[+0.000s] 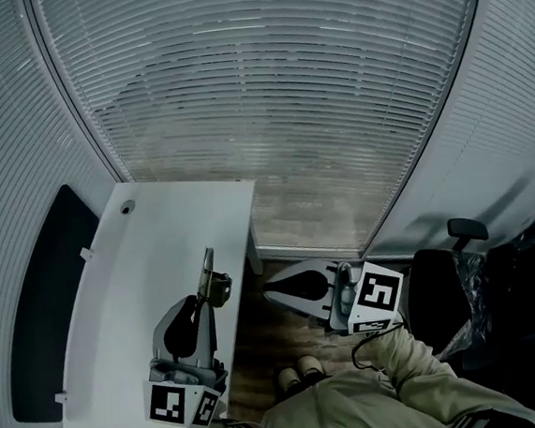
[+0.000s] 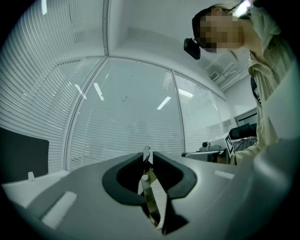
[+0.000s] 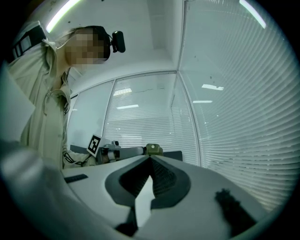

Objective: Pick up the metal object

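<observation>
White table [image 1: 158, 247] left, black chair [image 1: 442, 300] right; window blinds [image 1: 275, 95] (slats shut) around.

The table [image 1: 149, 257] is mostly bare, leaving open room above it up to the far corner, where a small round fitting [image 1: 128, 207] sits and slatted blinds [image 1: 275, 95] wall off everything beyond. A dark panel [image 1: 47, 314] stands close along its left edge. On its right, a strip of wooden floor [image 1: 255, 327] between table and black chair [image 1: 445, 299] gives a narrow passage, partly taken by the right tongs [image 1: 269, 294] and the person's shoes [image 1: 300, 375].
</observation>
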Tool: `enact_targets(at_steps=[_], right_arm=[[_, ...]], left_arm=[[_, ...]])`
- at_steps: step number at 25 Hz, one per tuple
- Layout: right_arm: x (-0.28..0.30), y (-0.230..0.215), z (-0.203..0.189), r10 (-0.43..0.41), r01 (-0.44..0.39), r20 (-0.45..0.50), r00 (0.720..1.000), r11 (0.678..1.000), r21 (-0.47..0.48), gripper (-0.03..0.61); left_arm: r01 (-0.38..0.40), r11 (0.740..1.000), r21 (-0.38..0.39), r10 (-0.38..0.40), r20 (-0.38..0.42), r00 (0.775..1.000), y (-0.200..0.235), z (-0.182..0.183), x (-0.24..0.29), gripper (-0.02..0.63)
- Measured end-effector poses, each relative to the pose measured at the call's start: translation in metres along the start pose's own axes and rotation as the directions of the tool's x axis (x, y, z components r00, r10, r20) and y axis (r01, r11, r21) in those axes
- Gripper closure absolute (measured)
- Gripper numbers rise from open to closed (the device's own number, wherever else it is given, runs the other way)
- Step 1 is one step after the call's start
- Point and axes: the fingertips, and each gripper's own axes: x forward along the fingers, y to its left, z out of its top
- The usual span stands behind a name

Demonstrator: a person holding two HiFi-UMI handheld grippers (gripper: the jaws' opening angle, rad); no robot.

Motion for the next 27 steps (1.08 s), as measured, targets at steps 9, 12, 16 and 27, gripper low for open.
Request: enact_targets(at_steps=[9, 12, 16, 27], right_arm=[[-0.016, 0.006, 0.004, -0.005, 0.005, -0.012, 1.0, 1.0, -0.02, 0.575], [-0.019, 0.007, 0.004, -0.003, 0.003, -0.01, 1.0, 1.0, -0.017, 0.575], [-0.022, 0.009, 0.003, -0.001, 0.001, -0.004, 1.0, 1.0, -0.016, 0.575], [-0.024, 0.007, 0.002, -0.002, 0.002, 0.0, 1.0, 1.0, -0.014, 0.575]], left_arm=[[0.014, 1.0, -0.004, -0.014, -0.002, 1.0, -0.021, 0.005, 0.002, 0.541], [0.011, 1.0, -0.004, -0.011, -0.003, 1.0, -0.024, 0.004, 0.002, 0.543], [0.008, 1.0, 0.003, -0.008, -0.008, 1.0, -0.028, 0.002, 0.002, 0.543], [-0.003, 1.0, 0.005, 0.003, -0.009, 1.0, -0.029, 0.0, 0.0, 0.544]])
